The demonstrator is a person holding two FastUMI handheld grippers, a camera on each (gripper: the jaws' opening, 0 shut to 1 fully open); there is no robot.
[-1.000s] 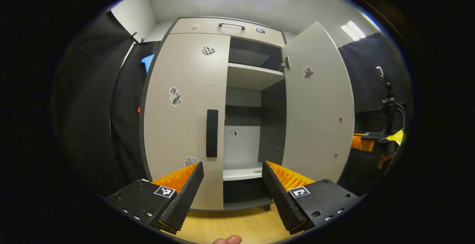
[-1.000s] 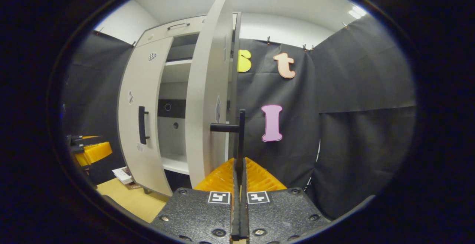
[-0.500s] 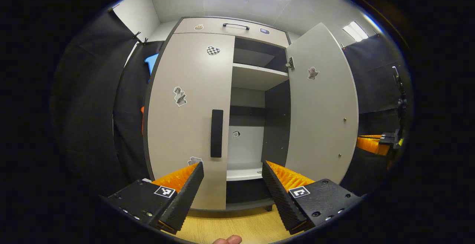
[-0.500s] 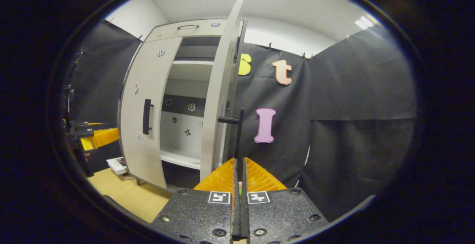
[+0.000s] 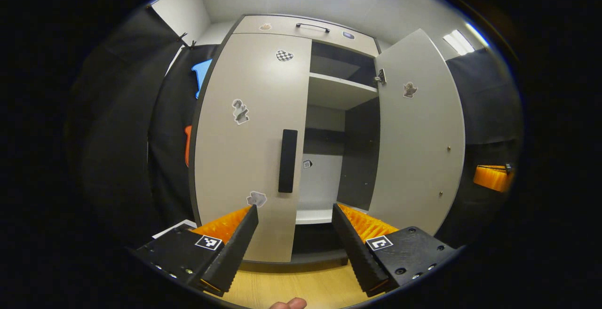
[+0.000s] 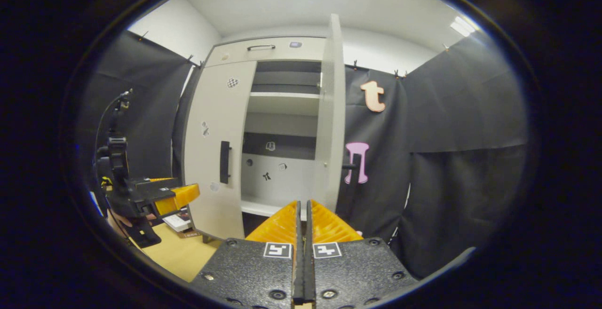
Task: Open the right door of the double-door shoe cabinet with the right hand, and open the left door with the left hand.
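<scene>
The left gripper (image 5: 295,224), jaws spread wide, faces the closed left door (image 5: 249,149) and its handle (image 5: 287,160). The right door (image 5: 421,135) stands open; the right gripper (image 6: 302,212) is clenched on nothing. Next, I judge: close on that handle and pull.

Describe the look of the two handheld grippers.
Each has black textured bodies with screws and square black-and-white tags. The left gripper has wedge-shaped fingers with ridged inner faces; so does the right gripper. The left one carries a black upright mount with a cable.

Cabinet doors (image 5: 249,149) smooth matt laminate; floor (image 5: 301,288) light wood grain; booth wall (image 6: 461,168) matt cloth
</scene>
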